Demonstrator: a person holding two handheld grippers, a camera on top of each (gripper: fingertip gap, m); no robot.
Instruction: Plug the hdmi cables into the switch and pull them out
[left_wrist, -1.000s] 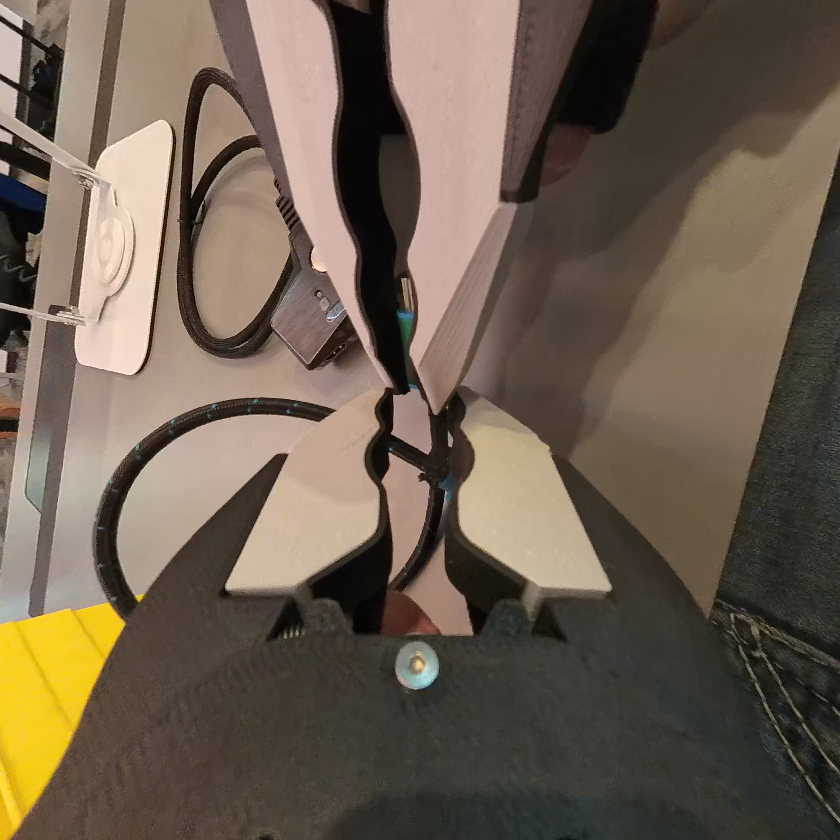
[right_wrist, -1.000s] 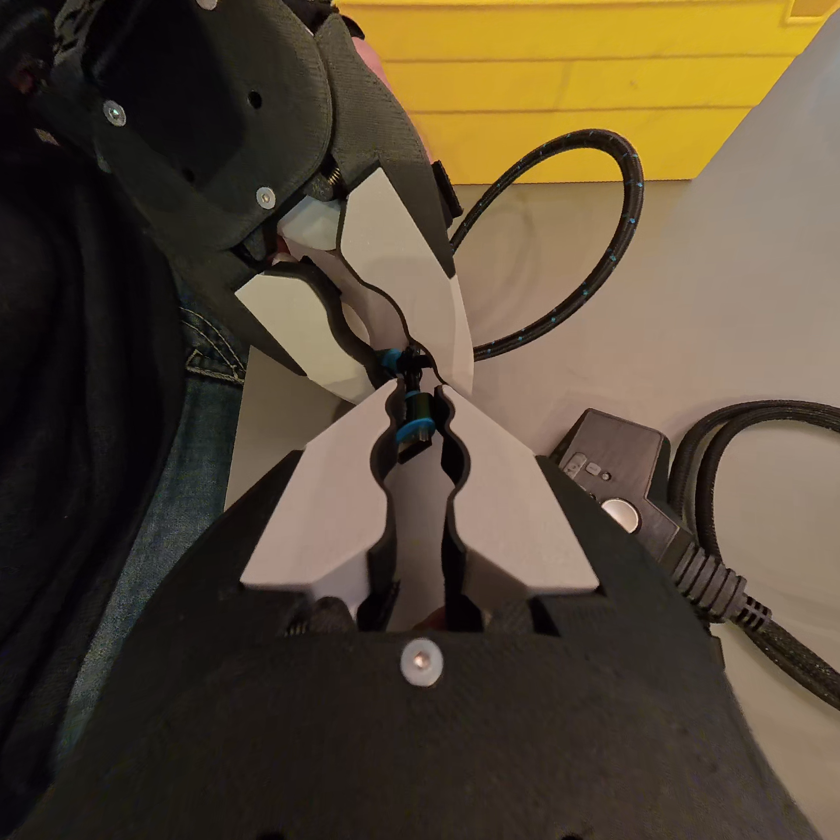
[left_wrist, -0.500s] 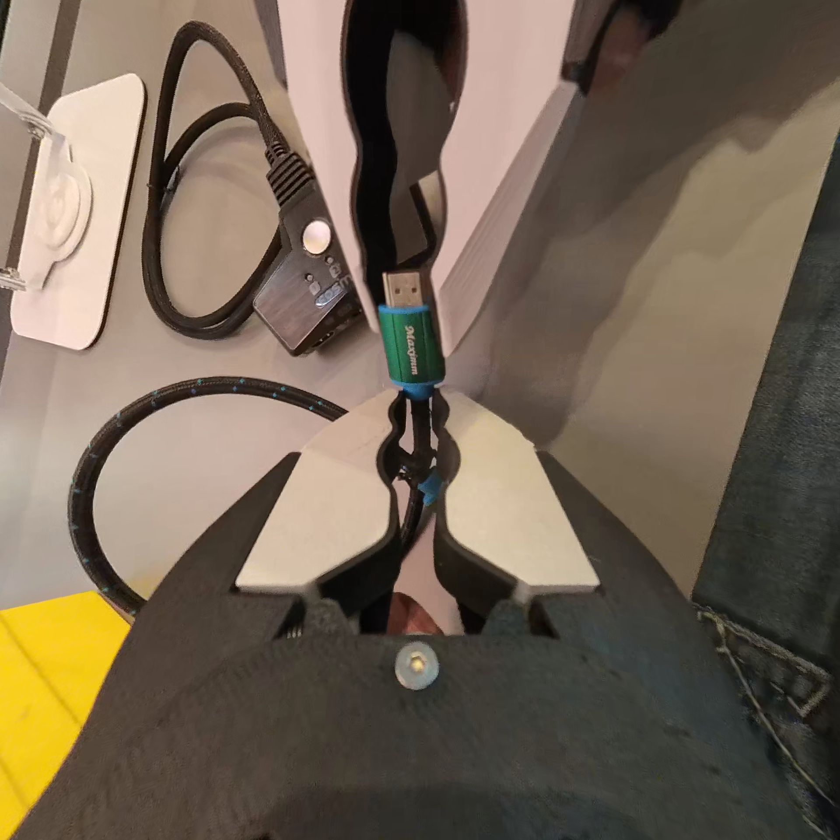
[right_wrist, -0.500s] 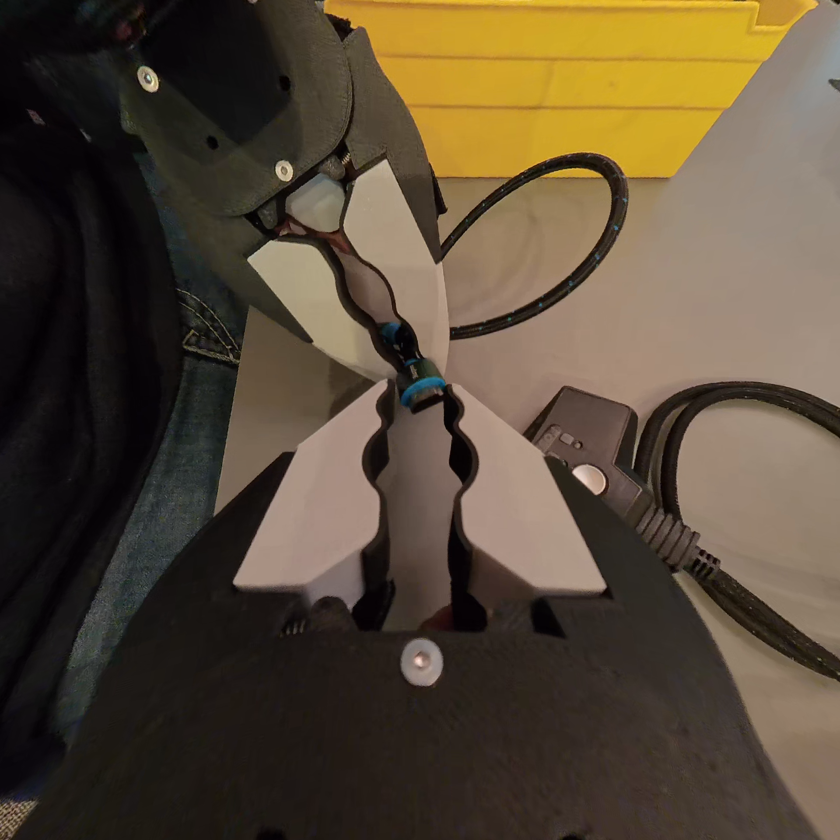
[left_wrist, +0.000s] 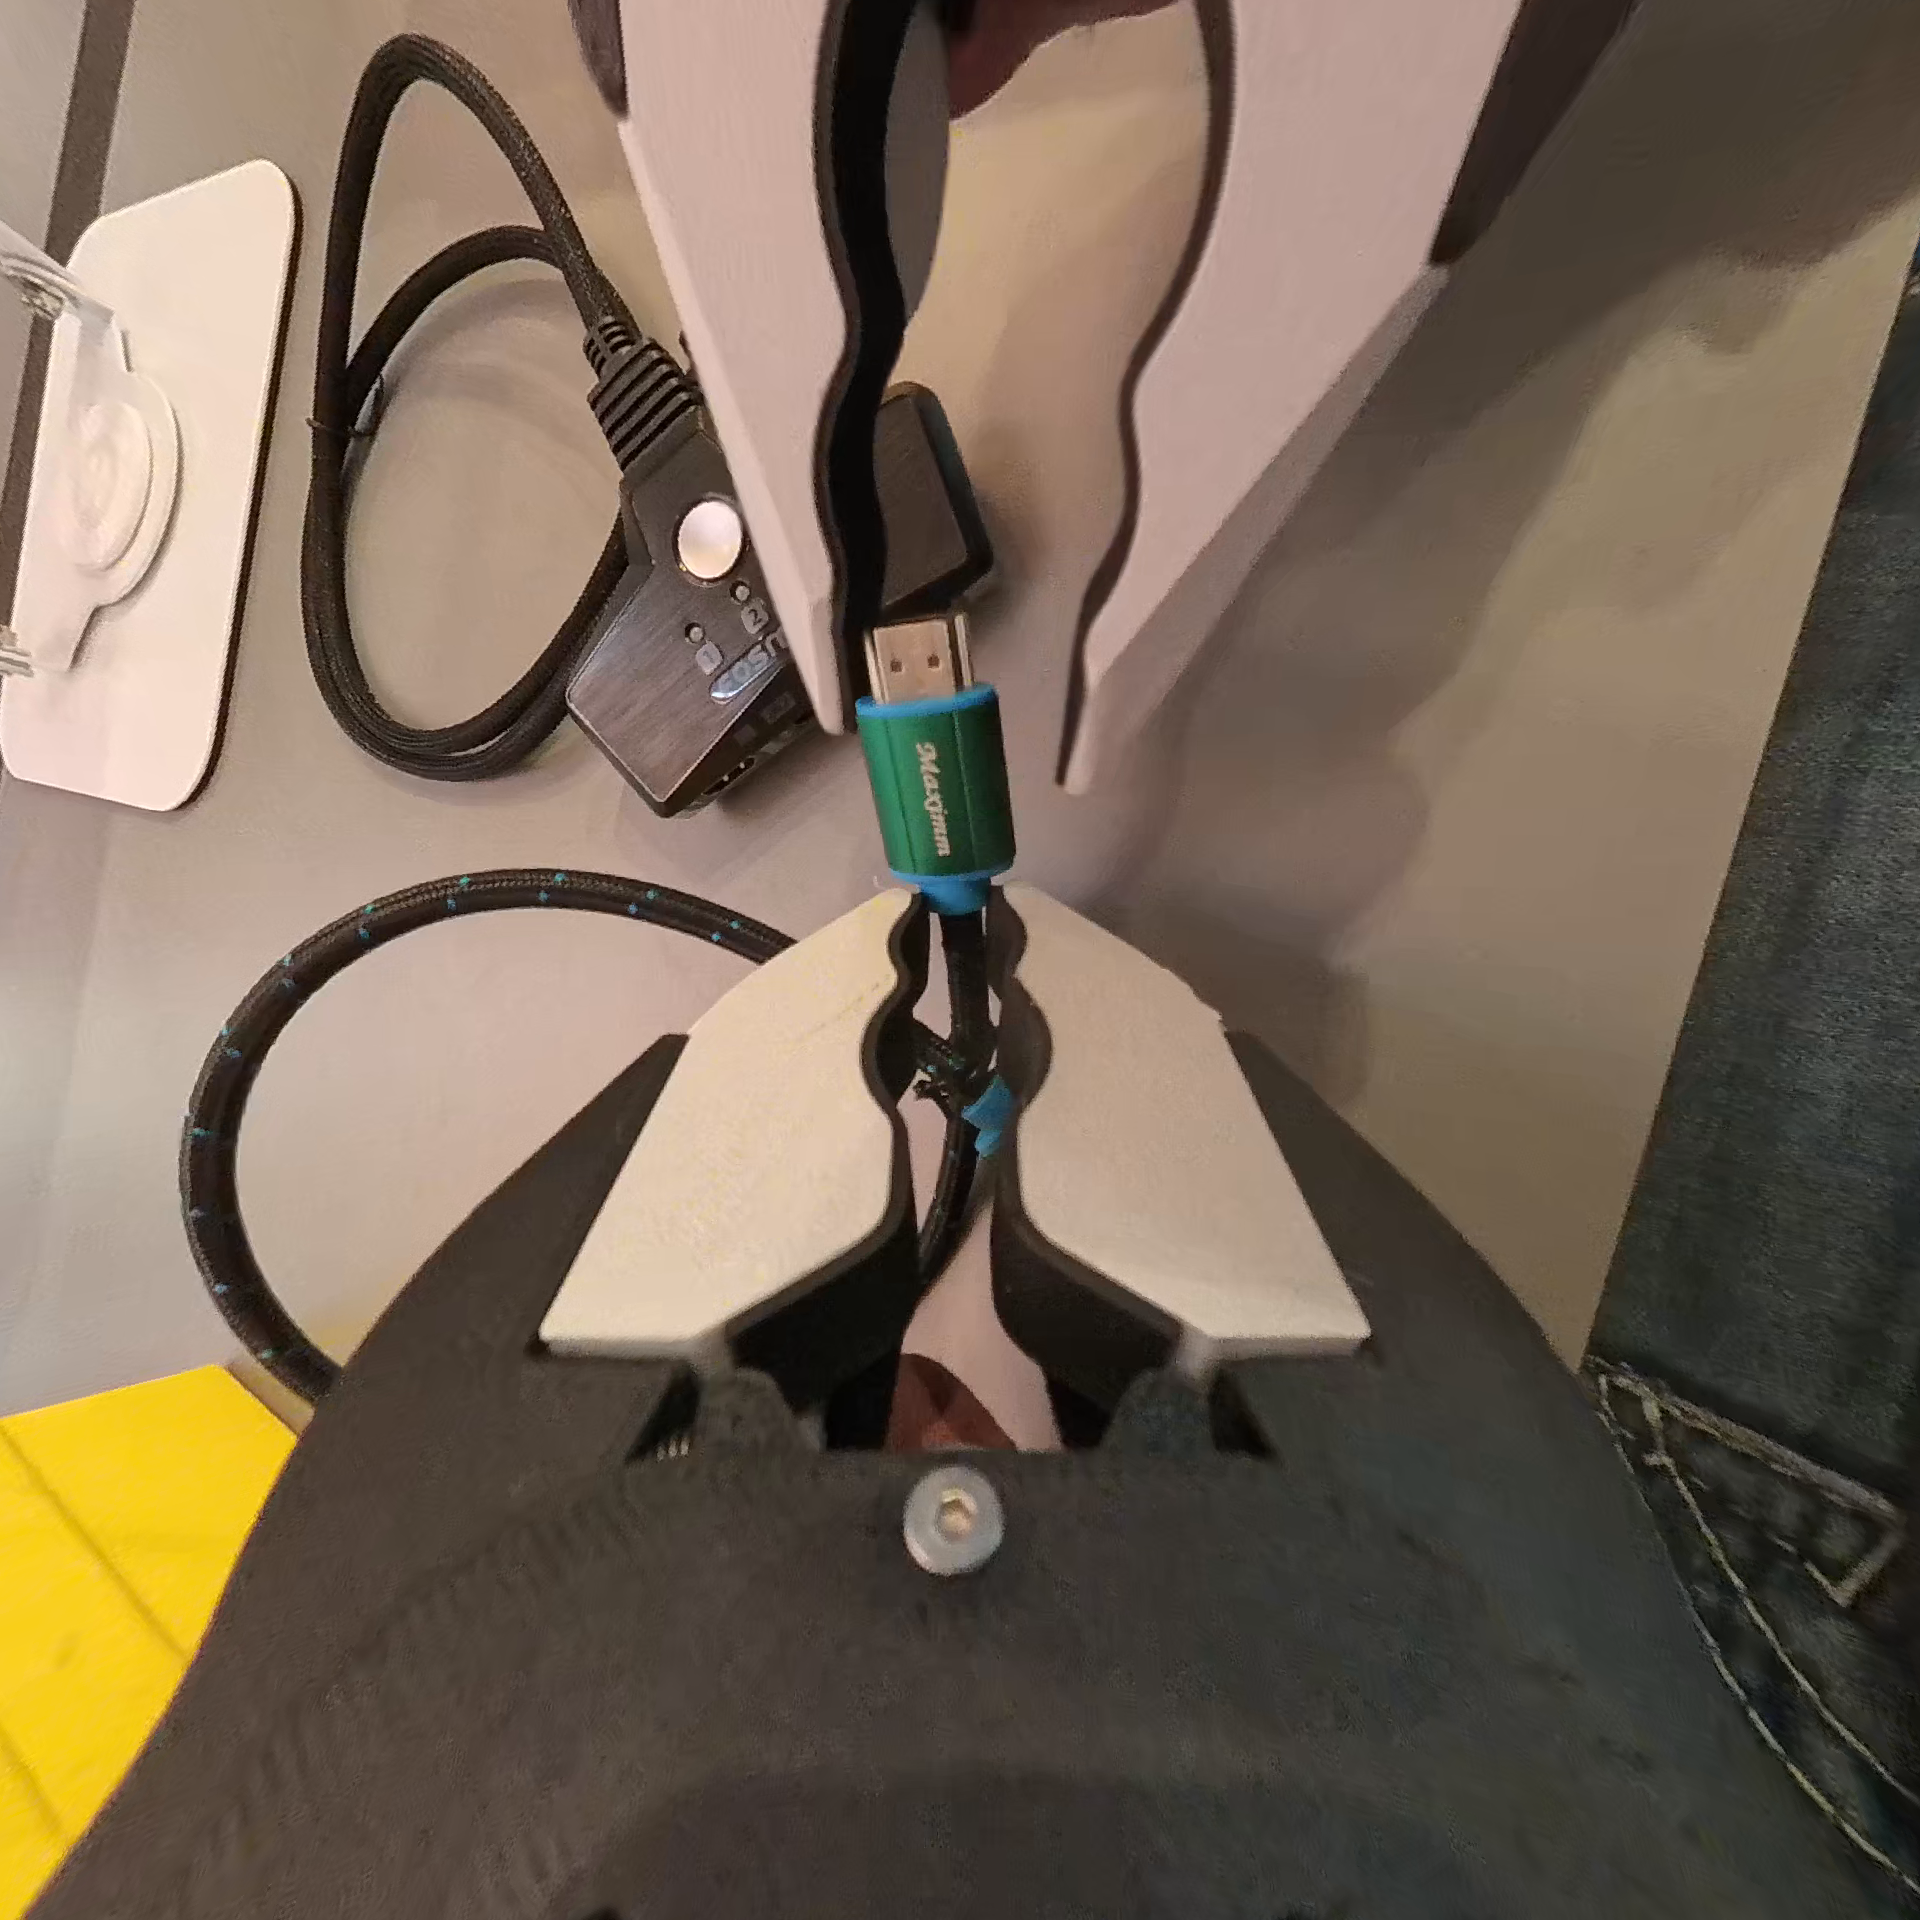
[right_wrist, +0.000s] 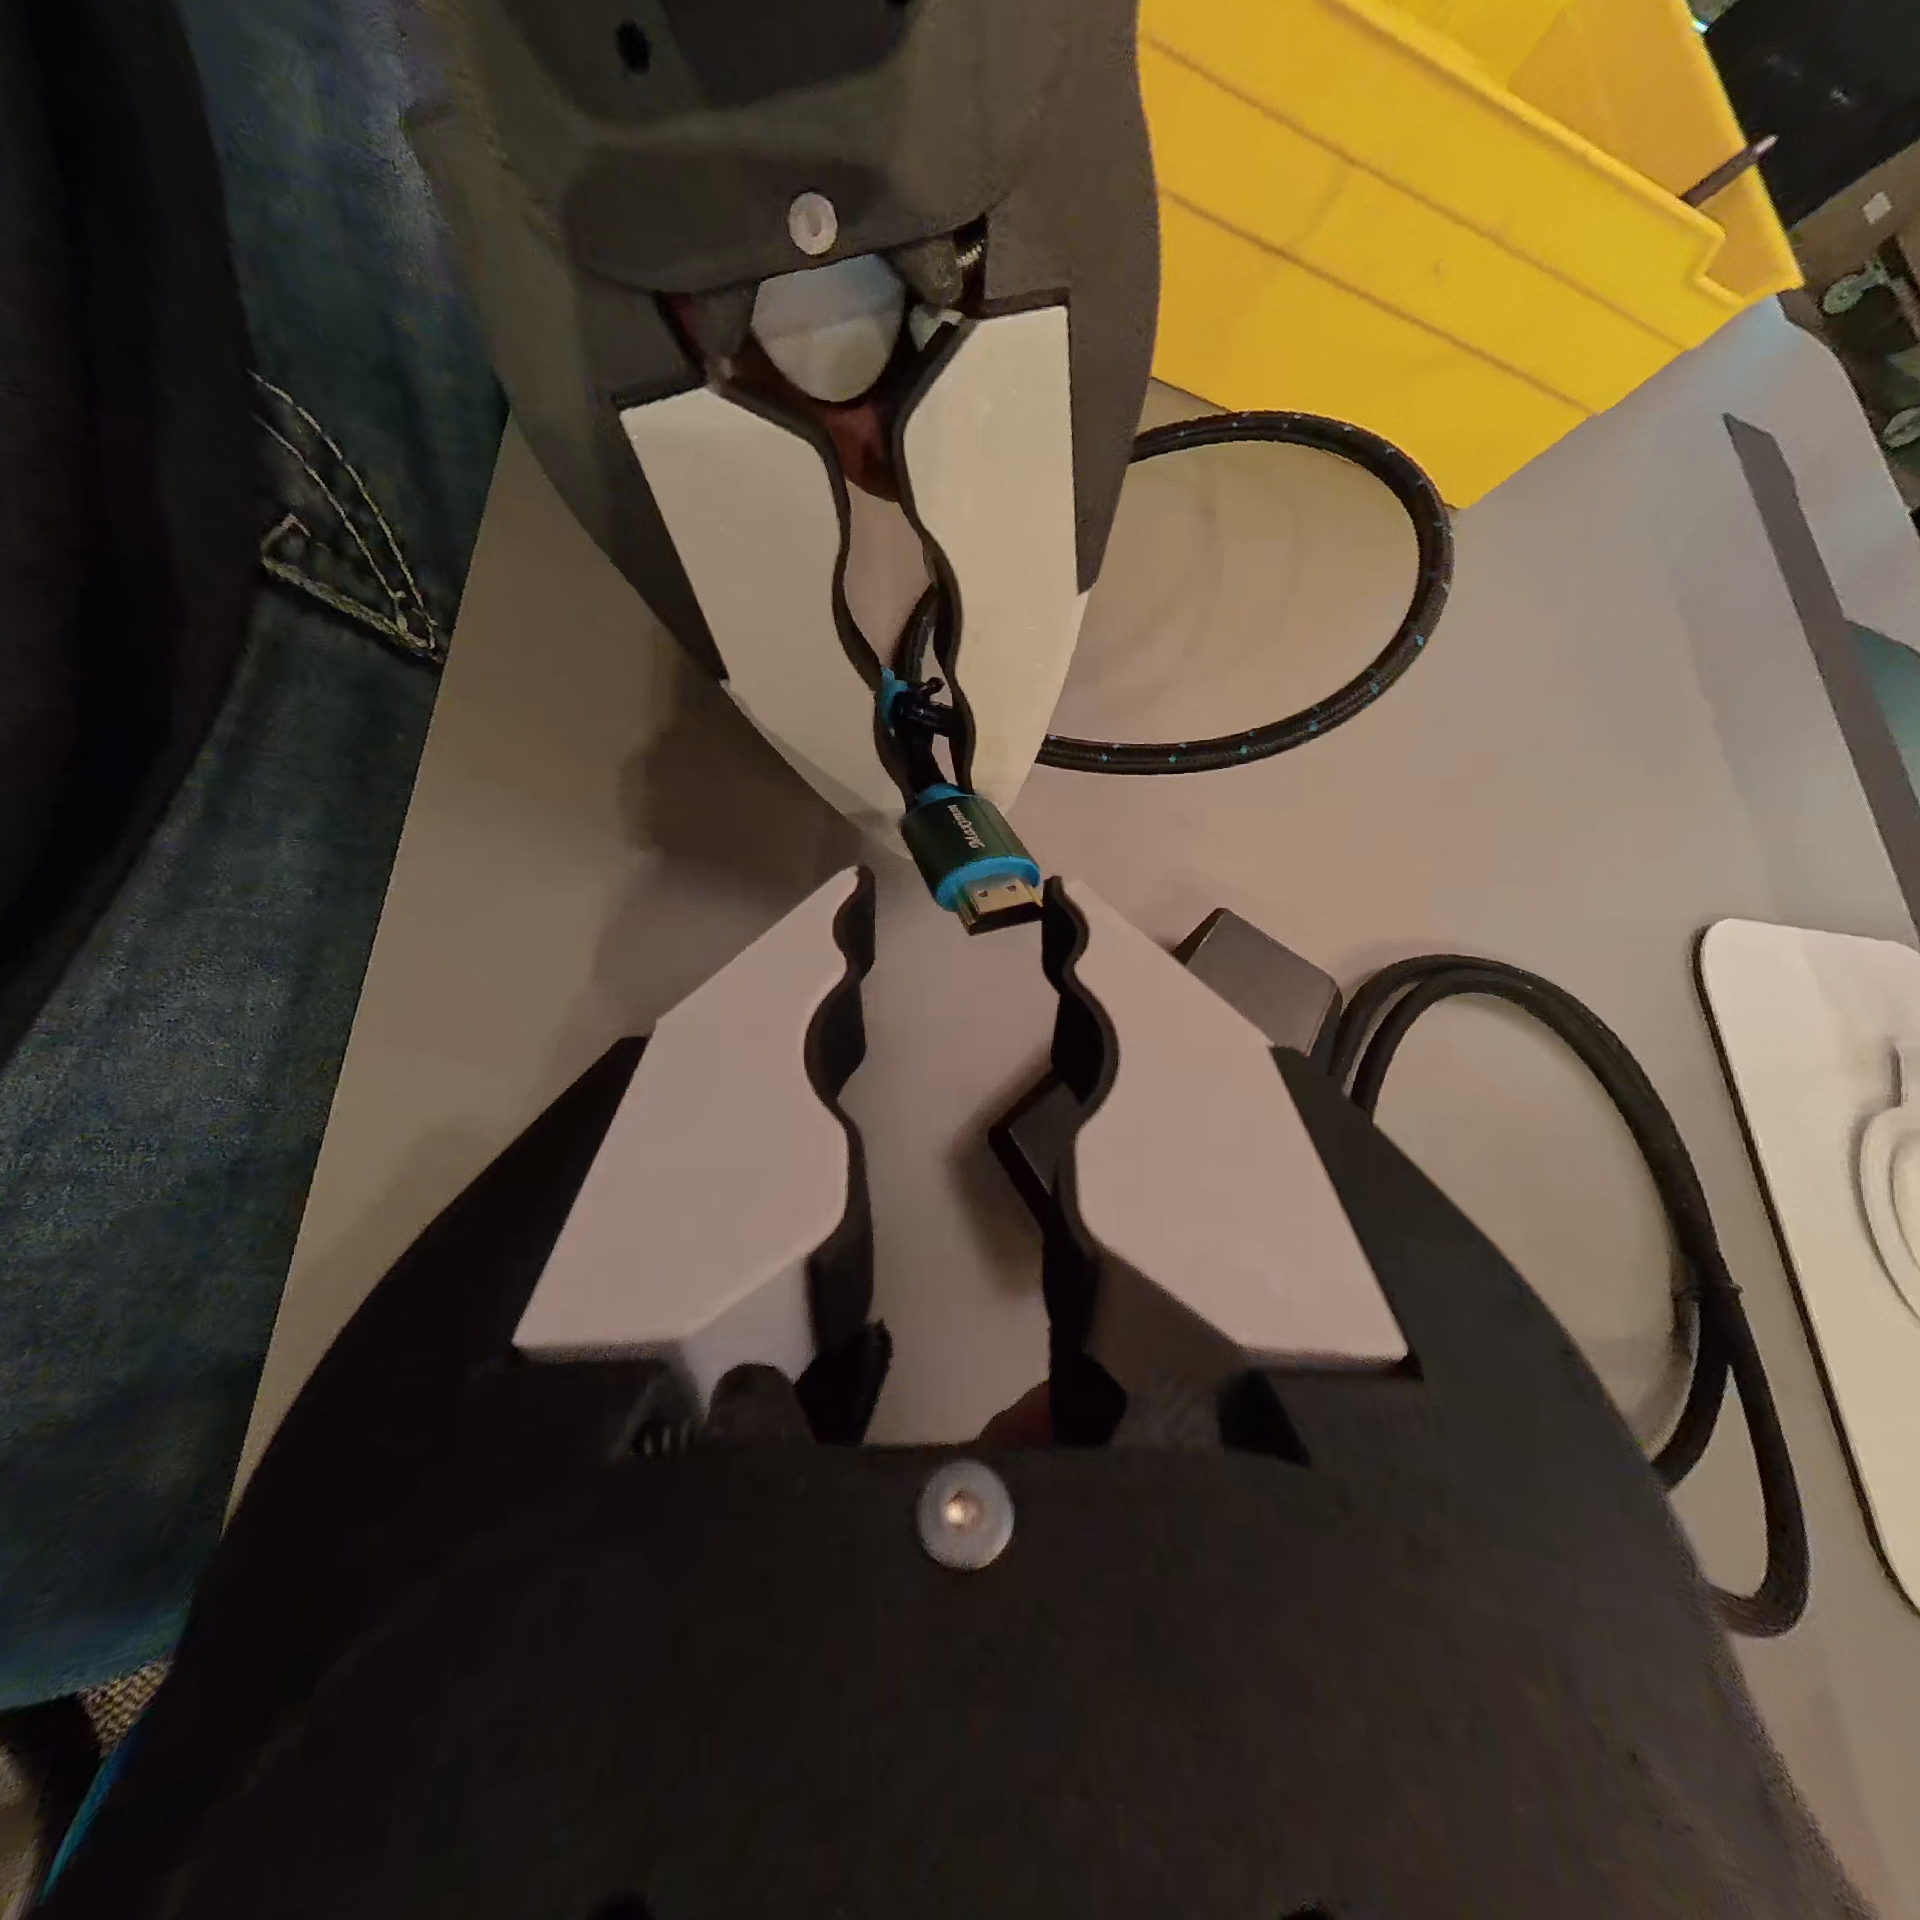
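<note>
My left tongs (left_wrist: 954, 914) stay clenched on the braided HDMI cable (left_wrist: 961, 1013) just behind its green plug (left_wrist: 940, 795). My right tongs (right_wrist: 956, 904), which pinched that plug 1 second ago, have released it and spread apart, so the handover is done. The switch (left_wrist: 681, 665) lies beyond and left of my left tongs, its ports partly hidden by the right tongs.

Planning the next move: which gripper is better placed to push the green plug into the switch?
Left. The left gripper is shut on the cable just behind the plug, whose tip points toward the switch. The right gripper is open and holds nothing.
</note>
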